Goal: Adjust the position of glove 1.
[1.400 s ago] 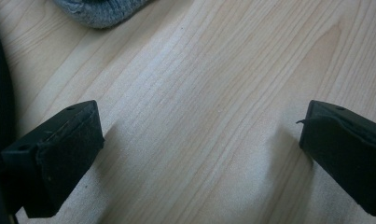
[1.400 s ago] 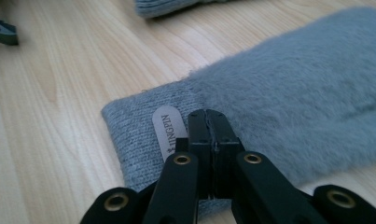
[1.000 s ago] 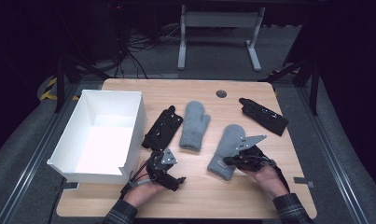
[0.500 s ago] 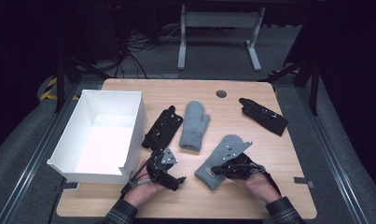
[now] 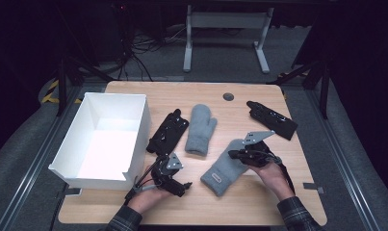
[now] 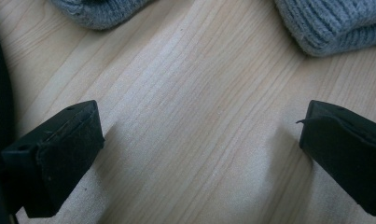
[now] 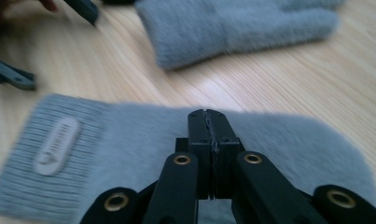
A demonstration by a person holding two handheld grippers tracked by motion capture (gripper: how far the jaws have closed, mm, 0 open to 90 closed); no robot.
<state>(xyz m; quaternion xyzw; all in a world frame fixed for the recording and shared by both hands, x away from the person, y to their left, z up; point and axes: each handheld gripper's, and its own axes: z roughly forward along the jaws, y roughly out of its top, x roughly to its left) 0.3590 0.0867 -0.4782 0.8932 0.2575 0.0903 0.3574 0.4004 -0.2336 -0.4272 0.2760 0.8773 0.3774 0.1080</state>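
Item by item, leftward first, all placed against the white box on my table. The white box: open-topped, nothing inside, at the left edge, presumably the drop-off for the knitwear. Left gripper: I hold it just off the box's near right corner, low over bare wood, jaws spread wide with nothing between them; it reads as parked and waiting. Black holder: flat against the box's right wall, unused. Upright mitten: right of that holder, cuff toward me, untouched. Near mitten: farther right of the box and closer to me, lying slantwise with its labelled cuff nearest my side. Right gripper: its jaws are pressed fully together over the body of this mitten; I judge they pinch a fold of the fleece to drag or lift it boxward, though the view cannot confirm fabric caught between them. Second black holder: farthest from the box, at the table's right rear.
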